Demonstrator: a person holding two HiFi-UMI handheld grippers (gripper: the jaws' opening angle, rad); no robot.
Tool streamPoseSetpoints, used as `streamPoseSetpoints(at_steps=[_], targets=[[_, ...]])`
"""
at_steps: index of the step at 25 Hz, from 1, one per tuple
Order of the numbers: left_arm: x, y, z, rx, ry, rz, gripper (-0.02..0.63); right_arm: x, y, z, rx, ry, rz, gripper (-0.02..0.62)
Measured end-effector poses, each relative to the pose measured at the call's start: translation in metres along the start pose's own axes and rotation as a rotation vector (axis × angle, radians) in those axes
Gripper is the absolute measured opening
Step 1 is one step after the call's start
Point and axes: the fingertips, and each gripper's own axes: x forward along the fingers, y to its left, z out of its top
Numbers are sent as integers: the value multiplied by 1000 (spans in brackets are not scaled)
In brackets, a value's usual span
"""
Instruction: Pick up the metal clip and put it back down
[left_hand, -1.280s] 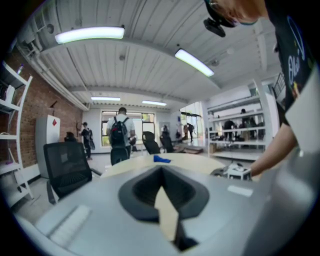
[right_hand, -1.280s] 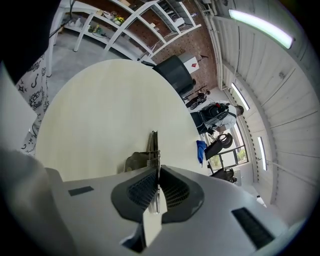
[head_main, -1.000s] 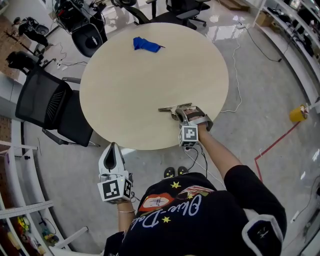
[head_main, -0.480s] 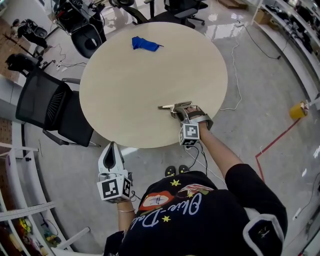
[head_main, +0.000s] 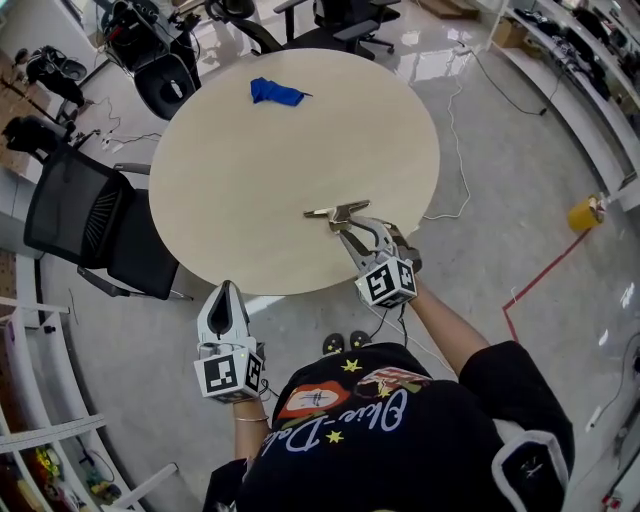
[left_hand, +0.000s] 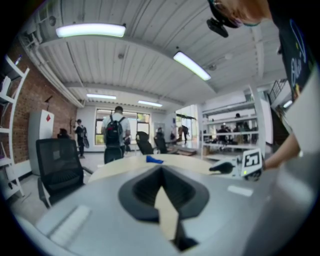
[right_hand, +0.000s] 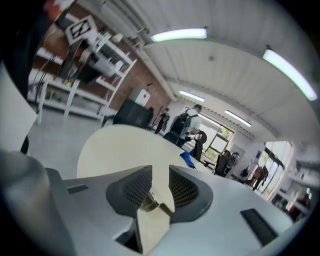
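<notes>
Jaws of the right tongs (right_hand: 160, 174) have just been opening and now stand apart. The metal clip (right_hand: 152, 203) shows low in the gap between them, touched by neither pad, and lies on the round table (head_main: 250, 150) at their tips. Well back from it, off the table's near edge, the left tongs (left_hand: 161, 172) hang with jaws together, empty.
</notes>
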Motion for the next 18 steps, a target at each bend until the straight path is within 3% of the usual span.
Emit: streamPoseSetpoints(at_steps=[3, 5, 10, 18], targets=[[2, -9, -1, 0, -3, -31, -2, -37, -28, 44, 335, -224, -56, 103], [5, -19, -2, -2, -7, -55, -2, -64, -42, 63, 448, -325, -95, 55], [9, -36, 1, 7, -19, -114, -2, -109, -52, 80, 557, -411, -149, 26], [13, -52, 3, 16, -32, -155, -2, -137, -58, 64, 696, -410, -179, 25]])
